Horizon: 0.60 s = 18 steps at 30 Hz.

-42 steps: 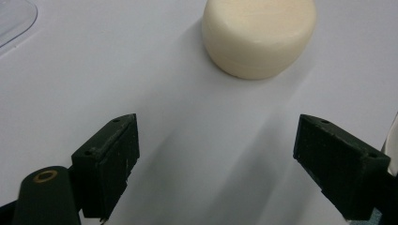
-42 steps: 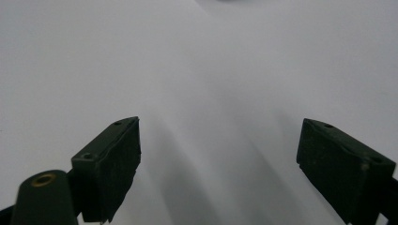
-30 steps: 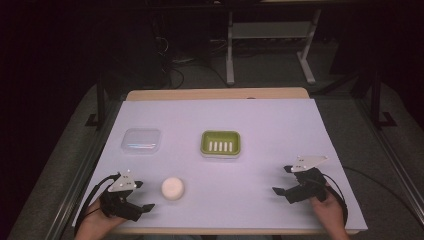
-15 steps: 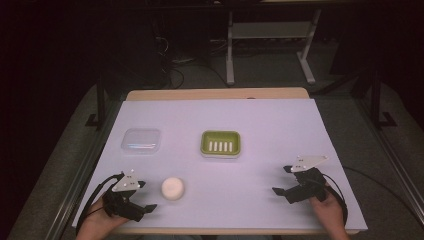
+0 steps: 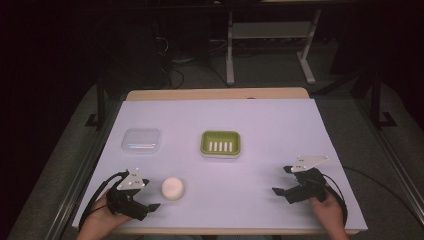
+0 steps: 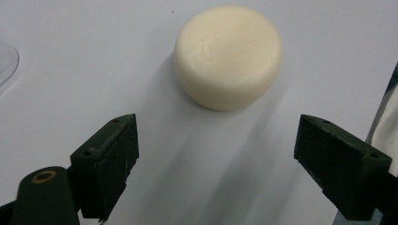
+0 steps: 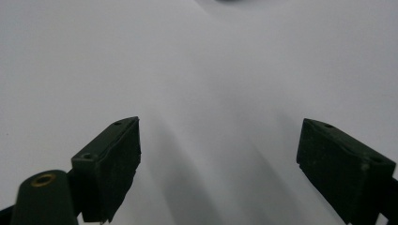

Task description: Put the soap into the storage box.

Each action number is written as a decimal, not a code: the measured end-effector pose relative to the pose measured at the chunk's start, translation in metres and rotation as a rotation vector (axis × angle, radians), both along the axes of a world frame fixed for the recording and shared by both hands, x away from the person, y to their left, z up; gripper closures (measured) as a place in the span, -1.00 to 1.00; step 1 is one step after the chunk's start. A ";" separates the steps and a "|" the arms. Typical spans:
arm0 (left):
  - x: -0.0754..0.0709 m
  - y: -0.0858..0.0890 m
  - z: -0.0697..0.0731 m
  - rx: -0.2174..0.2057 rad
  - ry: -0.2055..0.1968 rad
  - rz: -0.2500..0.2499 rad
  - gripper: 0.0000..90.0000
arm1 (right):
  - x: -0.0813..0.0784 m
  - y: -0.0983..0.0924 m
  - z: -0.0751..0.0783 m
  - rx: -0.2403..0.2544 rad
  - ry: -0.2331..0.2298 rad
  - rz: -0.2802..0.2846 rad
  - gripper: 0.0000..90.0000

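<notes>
Two grippers sat low at the near edge of the counter (image 5: 260,125), both spread wide and empty. Left gripper (image 5: 145,200) pointed at the round soap bar (image 5: 173,188), which lay just ahead of its jaws, not yet between them. Likely step: grab the soap. Best to slide forward until the bar was centred, then close gently, since soap is slippery. Green soap dish (image 5: 220,144) and clear lid (image 5: 142,140) stood farther back. Right gripper (image 5: 290,182) idled, well apart.

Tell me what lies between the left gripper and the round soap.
Nothing. In the left gripper view, bare white table runs from the open fingers of the left gripper to the soap; the high view agrees.
</notes>
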<state>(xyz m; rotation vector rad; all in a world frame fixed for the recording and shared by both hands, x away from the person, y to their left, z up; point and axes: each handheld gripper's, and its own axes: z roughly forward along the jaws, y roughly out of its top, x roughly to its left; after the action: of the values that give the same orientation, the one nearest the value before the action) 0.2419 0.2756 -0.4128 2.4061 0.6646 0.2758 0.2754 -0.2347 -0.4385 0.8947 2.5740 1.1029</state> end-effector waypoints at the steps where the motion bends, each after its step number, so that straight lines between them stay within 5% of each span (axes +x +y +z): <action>1: 0.000 -0.001 0.001 0.000 0.000 -0.004 -0.69 | 0.000 0.000 0.000 0.001 0.001 -0.001 -0.71; 18: 0.022 -0.033 0.013 0.065 0.018 -0.094 -0.69 | -0.001 0.002 0.000 0.006 0.003 0.005 -0.71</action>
<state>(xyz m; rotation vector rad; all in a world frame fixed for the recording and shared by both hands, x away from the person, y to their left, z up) 0.2638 0.2425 -0.3998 2.4964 0.5560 0.2404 0.2739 -0.2329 -0.4386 0.8928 2.5779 1.1123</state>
